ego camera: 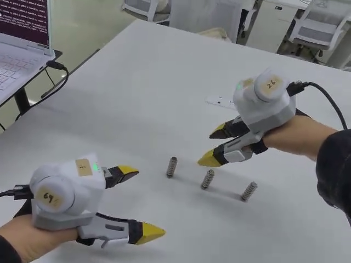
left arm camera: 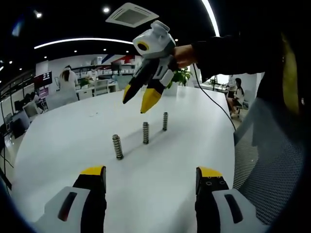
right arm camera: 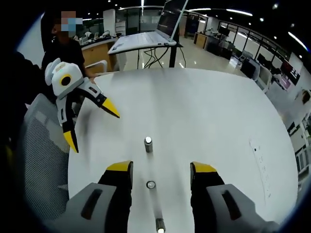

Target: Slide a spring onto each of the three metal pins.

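Since both pairs of tongs are empty, nothing is in hand at this moment. Nearest the person in the head view, the left gripper (ego camera: 143,203) hovers low over the table (ego camera: 164,82) with its yellow-tipped jaws spread wide. Its own view confirms the wide gap, with bare tabletop between the tips.

Just beyond it, three coils stand upright in a short row near the middle of the table: the left spring (ego camera: 171,167), the middle spring (ego camera: 207,179) and the right spring (ego camera: 249,191). They are apart from one another and touched by neither gripper. From the right gripper view, looking down along the row, a pale round top shows inside the coils. I take these for the ends of the pins, though the pins themselves are hidden within the coils.

Past the row, the right gripper (ego camera: 208,147) hangs above and behind the springs, its jaws parted and gripping nothing.

Judged from this, the task looks finished, or very nearly so: each spring stands as if threaded on its pin. What may remain is only a check that every coil is seated fully down.

Farther off, a laptop (ego camera: 16,49) sits on a side stand.
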The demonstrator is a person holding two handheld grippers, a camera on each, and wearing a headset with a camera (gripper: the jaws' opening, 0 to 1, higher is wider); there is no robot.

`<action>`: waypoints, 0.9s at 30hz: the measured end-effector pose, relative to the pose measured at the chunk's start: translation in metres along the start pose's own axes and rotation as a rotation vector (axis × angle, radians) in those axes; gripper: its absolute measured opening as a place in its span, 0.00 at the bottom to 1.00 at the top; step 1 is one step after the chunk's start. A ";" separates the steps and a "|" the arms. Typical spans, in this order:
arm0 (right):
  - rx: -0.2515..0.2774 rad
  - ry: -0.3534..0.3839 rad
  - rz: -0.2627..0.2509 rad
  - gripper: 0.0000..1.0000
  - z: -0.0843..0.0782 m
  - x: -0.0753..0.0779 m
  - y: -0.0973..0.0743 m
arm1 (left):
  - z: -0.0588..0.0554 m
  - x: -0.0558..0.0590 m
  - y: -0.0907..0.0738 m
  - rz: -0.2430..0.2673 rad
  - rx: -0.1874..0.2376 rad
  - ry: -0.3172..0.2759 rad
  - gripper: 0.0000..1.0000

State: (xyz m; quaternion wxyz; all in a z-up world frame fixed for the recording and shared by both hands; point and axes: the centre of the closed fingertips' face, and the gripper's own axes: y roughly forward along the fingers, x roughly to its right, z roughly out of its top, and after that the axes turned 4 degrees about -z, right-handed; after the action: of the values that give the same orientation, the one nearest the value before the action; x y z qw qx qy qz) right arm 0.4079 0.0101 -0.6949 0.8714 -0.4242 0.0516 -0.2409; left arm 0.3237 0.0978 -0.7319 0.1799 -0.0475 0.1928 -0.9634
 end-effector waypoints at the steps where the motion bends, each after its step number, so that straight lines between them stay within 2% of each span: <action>1: 0.016 0.015 -0.010 0.47 -0.001 0.001 -0.004 | 0.000 0.000 0.000 -0.001 -0.002 0.001 0.72; 4: 0.056 0.048 -0.047 0.51 -0.005 0.006 -0.013 | 0.002 0.000 0.001 -0.002 -0.005 0.001 0.72; 7: 0.093 0.080 -0.064 0.54 -0.008 0.008 -0.021 | 0.004 0.000 0.001 -0.002 -0.007 0.005 0.72; 16: 0.178 0.162 -0.138 0.61 -0.033 0.006 -0.047 | 0.009 0.000 0.000 -0.002 -0.016 0.012 0.73; 27: 0.226 0.249 -0.205 0.67 -0.066 -0.005 -0.069 | 0.012 0.000 -0.002 0.004 -0.018 0.012 0.73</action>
State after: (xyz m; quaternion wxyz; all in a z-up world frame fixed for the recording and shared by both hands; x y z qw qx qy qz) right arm 0.3586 -0.0710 -0.6848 0.8713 -0.2934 0.0884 -0.3834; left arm 0.3252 0.0953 -0.7196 0.1801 -0.0430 0.2026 -0.9616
